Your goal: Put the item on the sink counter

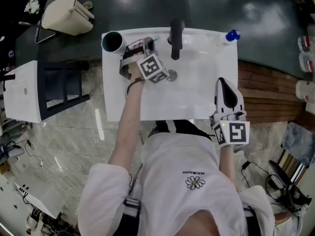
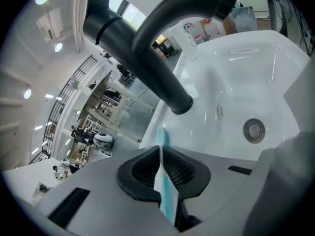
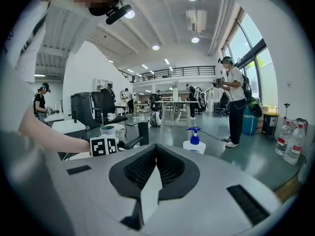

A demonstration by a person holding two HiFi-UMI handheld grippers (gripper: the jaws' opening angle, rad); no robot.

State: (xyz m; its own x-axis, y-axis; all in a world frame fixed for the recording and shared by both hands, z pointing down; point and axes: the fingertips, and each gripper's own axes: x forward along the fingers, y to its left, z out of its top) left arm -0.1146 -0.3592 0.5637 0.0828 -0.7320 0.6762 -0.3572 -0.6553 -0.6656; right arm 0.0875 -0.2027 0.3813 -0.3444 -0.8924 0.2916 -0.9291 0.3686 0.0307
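Note:
A white and teal toothbrush (image 2: 166, 195) is clamped between the pads of my left gripper (image 2: 161, 154), its bristle head poking out toward the black faucet (image 2: 147, 48). In the head view my left gripper (image 1: 141, 46) hovers over the back left of the white sink (image 1: 118, 107), between a grey cup (image 1: 112, 41) and the faucet (image 1: 176, 36). The drain (image 2: 254, 130) lies lower right of the jaws. My right gripper (image 1: 224, 85) rests over the sink's front right edge, shut with nothing in it (image 3: 156, 151).
A soap bottle with a blue pump (image 1: 231, 36) stands at the sink's back right corner, also in the right gripper view (image 3: 194, 142). A cream bin (image 1: 66, 14) and a dark rack (image 1: 61, 85) sit left of the sink. Wooden slats (image 1: 266, 92) lie to the right.

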